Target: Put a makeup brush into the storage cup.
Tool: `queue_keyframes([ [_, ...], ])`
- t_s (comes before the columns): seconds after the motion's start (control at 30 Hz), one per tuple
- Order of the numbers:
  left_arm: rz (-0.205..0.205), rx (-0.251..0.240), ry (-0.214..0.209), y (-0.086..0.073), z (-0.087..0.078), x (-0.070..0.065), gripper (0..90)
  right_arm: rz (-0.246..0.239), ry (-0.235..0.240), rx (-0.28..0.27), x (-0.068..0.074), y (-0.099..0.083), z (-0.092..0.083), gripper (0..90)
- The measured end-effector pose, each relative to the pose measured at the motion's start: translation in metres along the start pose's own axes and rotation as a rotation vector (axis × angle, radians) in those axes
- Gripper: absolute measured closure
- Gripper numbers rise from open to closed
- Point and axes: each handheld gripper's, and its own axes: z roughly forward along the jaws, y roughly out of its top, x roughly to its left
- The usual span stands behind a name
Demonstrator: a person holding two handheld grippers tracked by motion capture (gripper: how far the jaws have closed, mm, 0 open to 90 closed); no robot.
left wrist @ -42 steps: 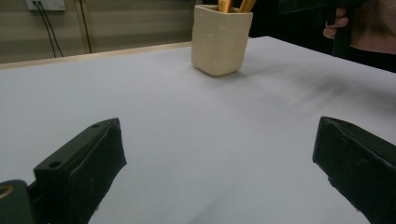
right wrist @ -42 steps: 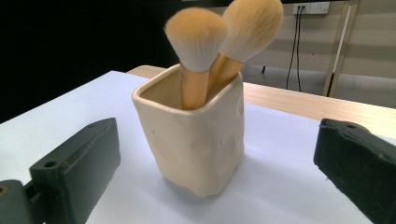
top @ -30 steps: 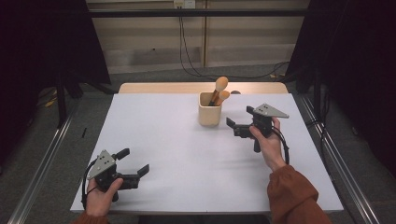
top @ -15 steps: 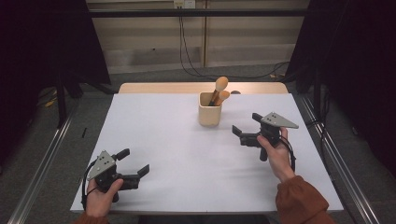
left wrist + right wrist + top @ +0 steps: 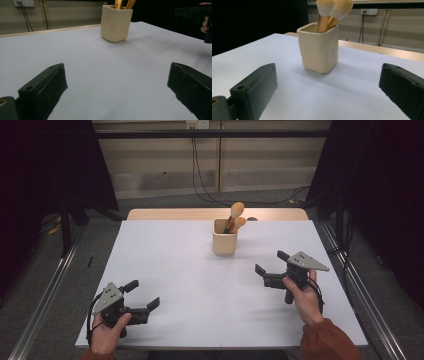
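The right gripper (image 5: pixel 270 266) is held low over the table (image 5: pixel 175 270), jaws spread, aimed at the cup (image 5: pixel 224 237). The left gripper (image 5: pixel 142 294), likewise spread, is held near the front edge.

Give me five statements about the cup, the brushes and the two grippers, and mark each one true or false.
1. Two brushes stand in the cream cup. True.
2. The right gripper is shut on the cup. False: its jaws are open, apart from the cup.
3. The cup stands upright on the white table. True.
4. The left gripper holds a brush. False: it is open and holds nothing.
5. The cup lies nearer the left gripper. False: it is nearer the right one.
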Motion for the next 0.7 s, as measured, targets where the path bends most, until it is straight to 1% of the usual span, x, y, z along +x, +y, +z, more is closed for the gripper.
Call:
queue_keyframes([
  [0.03,-0.001,-0.003,-0.001,0.0,-0.001,0.0,2.1,0.003,0.002,0.002,0.001,-0.001,-0.002,0.9],
  [0.1,-0.004,-0.002,0.004,-0.001,-0.002,0.0,2.1,-0.011,0.001,0.01,0.002,-0.004,-0.008,0.8],
  [0.17,-0.011,-0.003,0.009,-0.001,-0.003,0.0,2.1,-0.011,0.002,0.009,0.003,-0.007,-0.014,0.8],
  [0.23,-0.039,-0.002,0.018,-0.002,-0.005,0.001,2.1,-0.016,-0.002,0.014,0.004,-0.01,-0.019,0.8],
  [0.33,-0.028,0.0,0.026,-0.002,-0.007,0.0,2.1,-0.024,-0.008,0.023,0.004,-0.015,-0.031,0.6],
  [0.4,-0.028,-0.002,0.03,-0.002,-0.007,0.0,2.1,-0.017,-0.02,0.028,0.002,-0.018,-0.037,0.7],
  [0.5,-0.027,-0.002,0.035,-0.002,-0.008,-0.001,2.1,-0.027,-0.036,0.039,0.0,-0.024,-0.047,0.6],
  [0.57,-0.024,-0.003,0.034,-0.003,-0.009,-0.002,2.1,-0.019,-0.042,0.04,-0.001,-0.028,-0.054,0.6],
  [0.63,-0.025,-0.003,0.034,-0.003,-0.009,-0.002,2.1,-0.037,-0.057,0.039,-0.002,-0.03,-0.06,0.6],
  [0.7,-0.025,-0.004,0.036,-0.003,-0.01,-0.002,2.1,-0.03,-0.064,0.035,-0.004,-0.032,-0.065,0.7],
])
